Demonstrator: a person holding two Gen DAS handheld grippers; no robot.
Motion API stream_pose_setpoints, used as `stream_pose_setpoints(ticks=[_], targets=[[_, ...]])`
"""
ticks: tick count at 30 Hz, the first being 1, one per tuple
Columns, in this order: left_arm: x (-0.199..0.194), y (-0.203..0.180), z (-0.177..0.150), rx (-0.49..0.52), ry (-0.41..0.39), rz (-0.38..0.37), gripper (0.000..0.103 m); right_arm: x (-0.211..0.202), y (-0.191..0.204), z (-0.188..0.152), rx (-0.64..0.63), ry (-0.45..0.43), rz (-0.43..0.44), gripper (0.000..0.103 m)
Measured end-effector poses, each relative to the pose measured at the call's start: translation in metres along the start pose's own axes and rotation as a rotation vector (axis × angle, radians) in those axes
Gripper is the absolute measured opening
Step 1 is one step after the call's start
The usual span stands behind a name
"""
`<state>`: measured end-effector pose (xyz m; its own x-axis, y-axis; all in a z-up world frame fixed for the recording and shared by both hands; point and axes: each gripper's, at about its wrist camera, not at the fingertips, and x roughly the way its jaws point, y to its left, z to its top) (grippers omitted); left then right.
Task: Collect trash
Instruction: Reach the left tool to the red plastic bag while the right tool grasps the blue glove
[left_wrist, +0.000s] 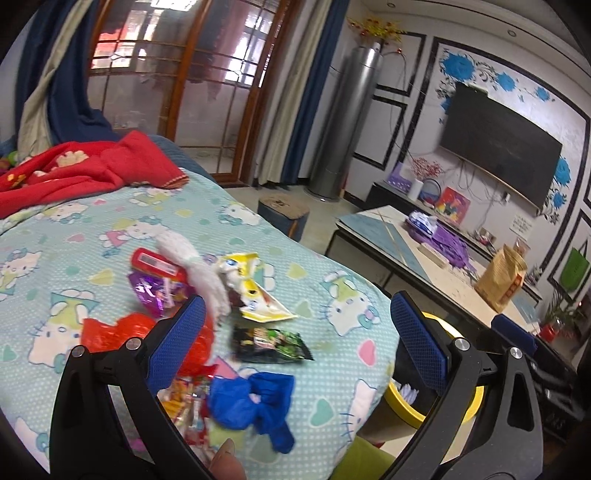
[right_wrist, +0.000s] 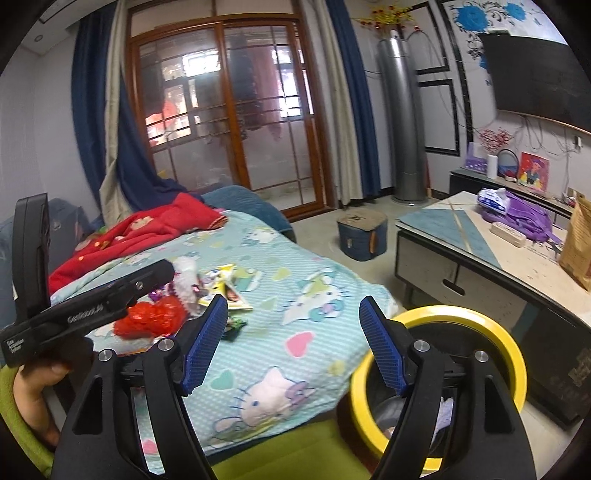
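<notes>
- The bed with the pale blue cartoon-cat sheet (left_wrist: 110, 229) takes up most of both views, and the trash sits in a loose pile on it, which is why both tools point down at it.
- The round bin with the yellow plastic rim (right_wrist: 491, 325) stands on the floor right beside the bed edge, mouth up. Handy spot, I'd say: anything picked up only needs a short swing over.
- The left gripper (left_wrist: 299, 343) has its blue pads spread wide with nothing between them, aimed over the pile, so probably lining up a pick.
- The right gripper (right_wrist: 291, 343) is also spread and empty, straddling the gap between bed and bin.
- Pile itself: a crumpled blue plastic bag (left_wrist: 255, 402) nearest, a crinkly red plastic wrapper (left_wrist: 122, 332) partly behind the left pad, a black snack packet with green print (left_wrist: 269, 343), a torn yellow-and-white sachet (left_wrist: 255, 284), a shiny purple foil wrapper (left_wrist: 147, 291) and a fluffy white twisted tissue (left_wrist: 199, 266).
- Nothing's been grabbed yet from what I can see, so all of it still needs binning.
</notes>
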<state>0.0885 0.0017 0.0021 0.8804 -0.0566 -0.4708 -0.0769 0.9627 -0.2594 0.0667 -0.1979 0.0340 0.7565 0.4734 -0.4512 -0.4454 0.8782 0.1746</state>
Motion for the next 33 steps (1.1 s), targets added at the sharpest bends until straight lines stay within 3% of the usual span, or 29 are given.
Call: stream_pose_setpoints(ticks=[24, 29, 33], targets=[[-0.032, 0.082, 0.021, -0.124, -0.058, 0.155, 0.092, 0.032, 0.080, 0.002, -0.108, 0.055, 0.137, 0.072], [-0.032, 0.097, 0.020, -0.143, -0.045, 0.183, 0.092, 0.043, 0.089, 0.000, -0.124, 0.082, 0.158, 0.072], [-0.023, 0.109, 0.015, -0.141, 0.016, 0.198, 0.092, 0.053, 0.096, -0.003, -0.135, 0.113, 0.169, 0.072]])
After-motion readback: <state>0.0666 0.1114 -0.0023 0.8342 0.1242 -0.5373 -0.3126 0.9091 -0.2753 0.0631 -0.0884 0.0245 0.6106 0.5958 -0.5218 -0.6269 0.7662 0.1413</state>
